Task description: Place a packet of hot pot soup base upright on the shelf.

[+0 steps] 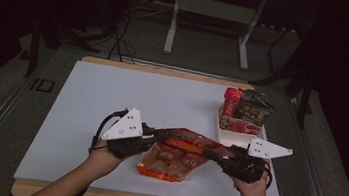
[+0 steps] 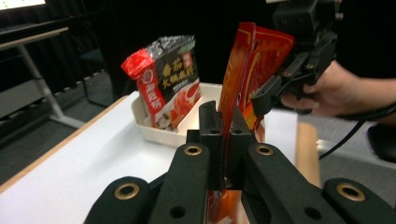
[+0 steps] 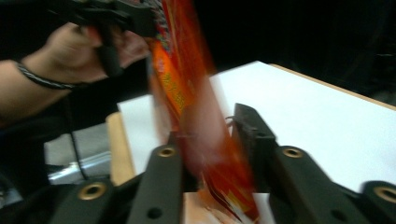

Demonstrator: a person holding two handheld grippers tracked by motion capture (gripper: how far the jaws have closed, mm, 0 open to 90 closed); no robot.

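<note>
Red pouch [image 1: 174, 156] lower centre of high view, lifted off table [image 1: 97, 98]. Left gripper [image 1: 155, 135] clenched on its edge. Right gripper [image 1: 216, 155] straddles opposite edge, pads not visibly pressing; seat grip before moving toward tray [image 1: 238, 136].

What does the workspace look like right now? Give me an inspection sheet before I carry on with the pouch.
Surface: white board on a wooden table, mostly bare.
Job's things: orange-red pouch, held between both grippers; white tray at the right.
Clutter: dark and red packet standing in the tray.
Grippers: left gripper shut on the pouch's edge; right gripper has the pouch between its jaws, a gap showing at one jaw.
Cables: black cable loops from the left gripper; more on the floor behind.
Surroundings: dark room, pale desk frame behind the table.
</note>
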